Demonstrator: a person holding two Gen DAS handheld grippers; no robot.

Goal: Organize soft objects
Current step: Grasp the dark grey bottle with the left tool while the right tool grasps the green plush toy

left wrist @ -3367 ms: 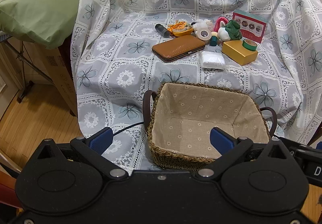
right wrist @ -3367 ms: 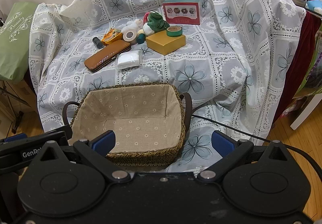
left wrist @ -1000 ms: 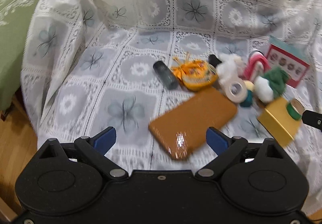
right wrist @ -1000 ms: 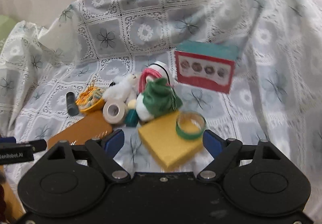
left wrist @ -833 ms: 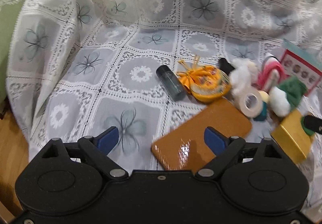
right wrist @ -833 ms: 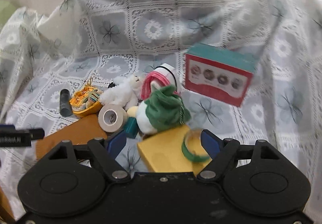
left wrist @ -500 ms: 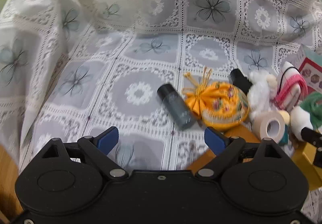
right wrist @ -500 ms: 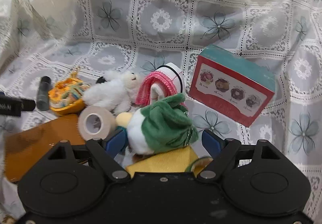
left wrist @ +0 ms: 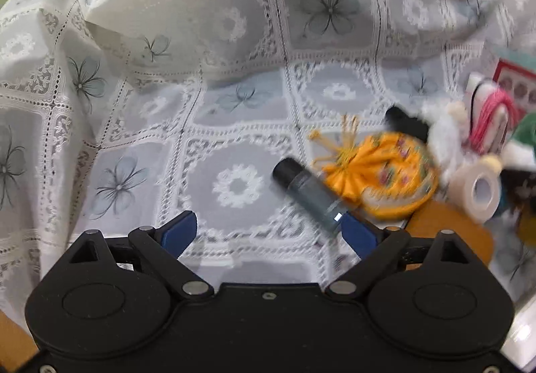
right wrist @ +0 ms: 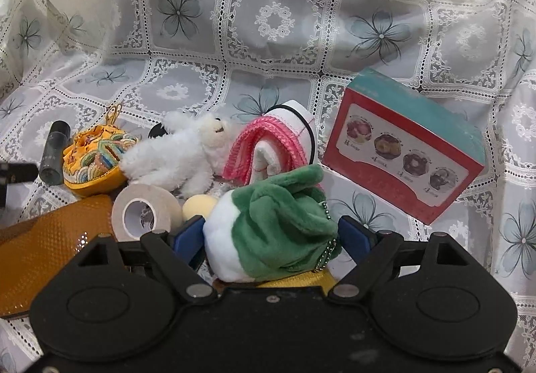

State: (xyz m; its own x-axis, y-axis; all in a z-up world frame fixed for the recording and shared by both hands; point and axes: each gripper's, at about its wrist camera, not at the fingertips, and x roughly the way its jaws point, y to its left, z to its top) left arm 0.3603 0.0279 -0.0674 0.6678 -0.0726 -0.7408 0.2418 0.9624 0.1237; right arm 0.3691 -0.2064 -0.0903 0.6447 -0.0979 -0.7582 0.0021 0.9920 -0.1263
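In the right wrist view my right gripper [right wrist: 271,234] is open, with a green and white plush toy [right wrist: 271,222] between its two blue fingers; the pads stand just off its sides. Behind it lie a white fluffy plush animal [right wrist: 181,155], a pink and white knitted piece [right wrist: 271,145] and an orange embroidered pouch [right wrist: 93,151]. In the left wrist view my left gripper [left wrist: 268,232] is open and empty over the lace cloth; the orange pouch [left wrist: 385,172] lies ahead to its right, the white plush [left wrist: 442,135] beyond it.
A dark cylindrical bottle [left wrist: 308,195] lies by my left gripper's right finger. A tape roll [right wrist: 144,212], a brown leather case [right wrist: 50,239], a small yellow ball [right wrist: 199,207], a yellow box [right wrist: 301,281] and a red and teal box [right wrist: 405,151] surround the soft things.
Both grippers have moved forward from the basket toward the pile. The right gripper has closed in around the green plush. The left has swung left, nearer the bottle and pouch.
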